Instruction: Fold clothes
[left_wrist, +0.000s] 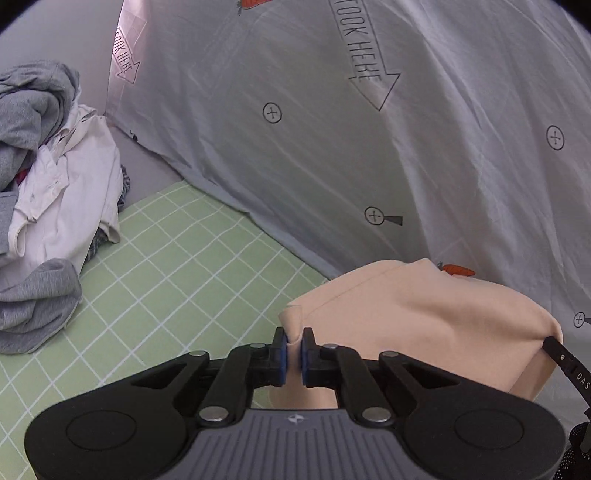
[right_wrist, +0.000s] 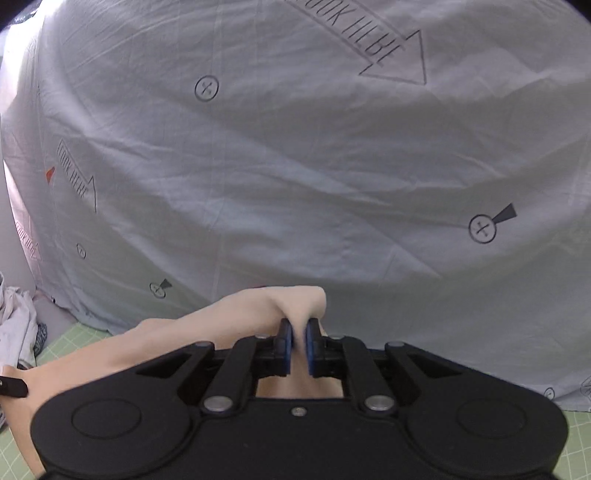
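Because the peach garment is thin, soft knit with no stiffness of its own, it sags and creases wherever it is not held, and it looks light enough that two small pinches carry it. It hangs between the two tools, raised above the green grid mat, with its upper edge stretched from one grip to the other and the rest draping down toward the person. The left gripper has its blue pads nearly together on a small bunched corner of the cloth; a nub of fabric stands up between them. The right gripper is likewise narrowed onto a ridge of the same garment, which folds over its fingertips. Judging from the drape, the hold belongs at the two corners of one hem or edge, as it is now, so that the cloth falls flat under its own weight; a grip further in would let the corners flop. The fabric seems matte and not slippery, yet so little is caught in each pinch that a sharp tug could pull it free. Behind hangs a pale printed sheet, and at the left of the mat lies a heap of grey and white clothes.
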